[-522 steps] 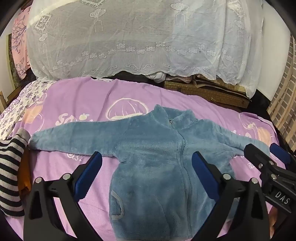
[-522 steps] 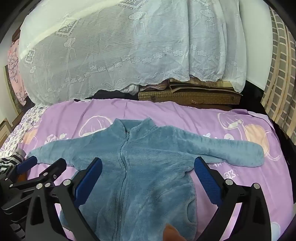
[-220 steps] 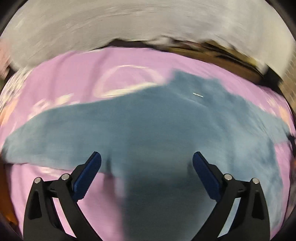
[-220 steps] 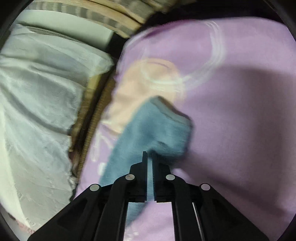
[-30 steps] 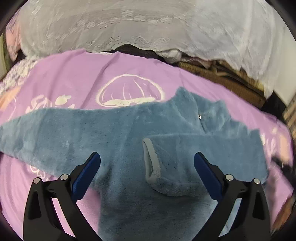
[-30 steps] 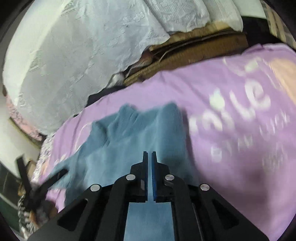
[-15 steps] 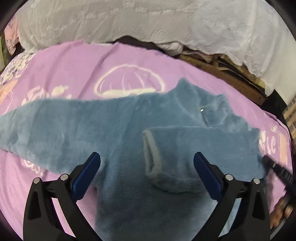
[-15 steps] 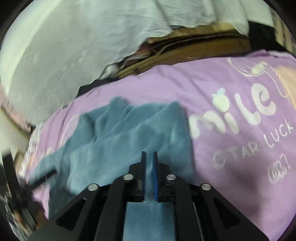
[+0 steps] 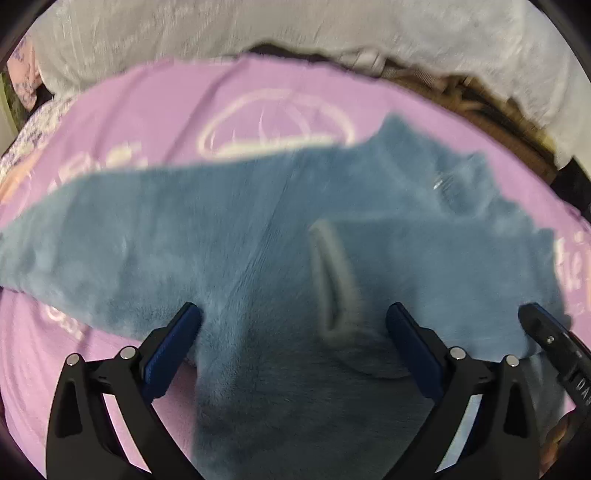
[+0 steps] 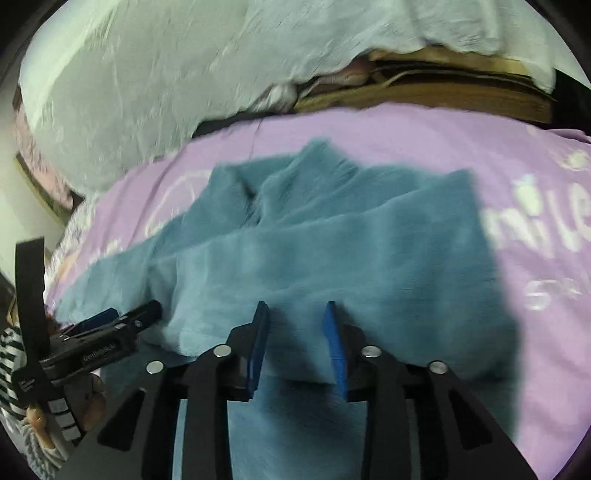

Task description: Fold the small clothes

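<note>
A blue fleece jacket (image 9: 229, 229) lies flat on the purple bedsheet (image 9: 147, 110). One sleeve is folded across its chest, with the grey cuff (image 9: 332, 273) near the middle. The other sleeve (image 9: 92, 236) stretches out to the left. My left gripper (image 9: 293, 314) hovers wide open just above the jacket's body, with the cuff lying between its fingers. My right gripper (image 10: 296, 308) is over the folded sleeve (image 10: 332, 251) and its jaws are opening. Fleece shows in the gap, and the pads stand off it. Each gripper also shows in the other's view, right gripper (image 9: 543, 332) and left gripper (image 10: 122, 317).
A white lace cover (image 9: 295, 29) is heaped along the back of the bed. A brown woven mat (image 10: 443, 88) lies under its edge at the back right. A person's striped sleeve (image 10: 11, 387) is at the lower left. Printed white letters (image 10: 535, 221) mark the bare sheet to the right.
My right gripper's jaws have parted from shut and it has slid along the folded sleeve. My left gripper has sunk closer to the jacket. The right gripper's tip now shows at its right edge.
</note>
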`<state>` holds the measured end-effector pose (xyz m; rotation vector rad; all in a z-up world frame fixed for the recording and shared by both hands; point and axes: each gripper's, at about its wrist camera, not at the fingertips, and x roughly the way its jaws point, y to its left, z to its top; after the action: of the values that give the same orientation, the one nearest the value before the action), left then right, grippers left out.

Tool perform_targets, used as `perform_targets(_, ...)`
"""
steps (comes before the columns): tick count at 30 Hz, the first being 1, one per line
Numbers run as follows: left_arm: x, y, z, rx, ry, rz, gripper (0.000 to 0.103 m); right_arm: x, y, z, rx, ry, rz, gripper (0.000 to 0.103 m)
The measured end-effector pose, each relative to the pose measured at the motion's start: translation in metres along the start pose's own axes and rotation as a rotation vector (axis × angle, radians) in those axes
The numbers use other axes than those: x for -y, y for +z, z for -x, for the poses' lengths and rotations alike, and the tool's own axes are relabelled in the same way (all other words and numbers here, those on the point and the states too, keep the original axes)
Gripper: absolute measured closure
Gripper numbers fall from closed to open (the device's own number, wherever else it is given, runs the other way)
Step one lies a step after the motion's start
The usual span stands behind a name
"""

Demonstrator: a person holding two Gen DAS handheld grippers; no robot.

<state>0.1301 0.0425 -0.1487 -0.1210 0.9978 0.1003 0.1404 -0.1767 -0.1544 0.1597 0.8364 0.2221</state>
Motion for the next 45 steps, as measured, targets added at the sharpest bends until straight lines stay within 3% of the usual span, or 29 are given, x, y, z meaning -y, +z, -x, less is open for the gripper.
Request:
perform_targets(2, -0.003, -0.001, 0.004, 0.007, -0.008, 0.003, 0.004, -0.007, -0.002, -0.004, 0.011, -0.049, 0.044, 0.064)
perform_targets(6, -0.014, -0.001, 0.021, 0.027, -0.045, 0.039, 0.004, 0.001, 0.000, 0.026, 0.066, 0.011, -0.029, 0.064)
perform_targets(8, -0.030, -0.002, 0.031, 0.039, -0.065, 0.085, 0.004, -0.001, -0.003, 0.028, 0.072, 0.033, -0.031, 0.057)
perform_targets(10, -0.048, -0.005, 0.040, 0.057, -0.061, 0.134, 0.004, 0.000, -0.010, 0.012, 0.011, 0.054, -0.019, 0.040)
perform_targets(12, -0.076, -0.005, 0.045, 0.065, -0.052, 0.205, 0.004, 0.000, -0.018, 0.003, 0.034, 0.044, 0.005, 0.039)
perform_targets(17, -0.161, -0.008, 0.047, 0.053, -0.021, 0.420, 0.005, 0.002, -0.019, 0.037, 0.135, 0.088, -0.052, 0.042)
perform_targets(22, -0.226, -0.003, 0.040, 0.069, -0.040, 0.621, 0.005, -0.007, -0.018, 0.075, 0.232, 0.148, -0.073, 0.042)
perform_targets(29, -0.265, 0.018, 0.027, 0.088, 0.003, 0.733, 0.006, -0.026, 0.004, 0.074, 0.203, 0.228, -0.173, 0.040)
perform_targets(31, -0.273, 0.018, 0.027, 0.099, 0.010, 0.747, 0.011, -0.034, 0.009, 0.066, 0.184, 0.263, -0.204, 0.040)
perform_targets(34, -0.278, 0.011, 0.029, 0.121, 0.037, 0.760, 0.030, -0.048, 0.011, 0.047, 0.146, 0.313, -0.264, 0.040)
perform_targets(36, -0.274, 0.012, 0.030, 0.136, 0.108, 0.737, 0.051, -0.057, 0.008, 0.036, 0.130, 0.343, -0.269, 0.040)
perform_targets(37, -0.272, 0.012, 0.031, 0.143, 0.120, 0.724, 0.056, -0.062, 0.005, 0.031, 0.128, 0.351, -0.252, 0.040)
perform_targets(39, -0.272, 0.011, 0.032, 0.151, 0.093, 0.709, 0.077, -0.069, 0.001, 0.025, 0.126, 0.329, -0.203, 0.040)
perform_targets(42, -0.265, 0.012, 0.040, 0.176, 0.104, 0.669, 0.086, -0.066, 0.000, 0.023, 0.129, 0.303, -0.187, 0.040)
perform_targets(45, -0.251, 0.013, 0.051, 0.203, 0.127, 0.614, 0.087, -0.062, 0.001, 0.026, 0.139, 0.314, -0.196, 0.040)
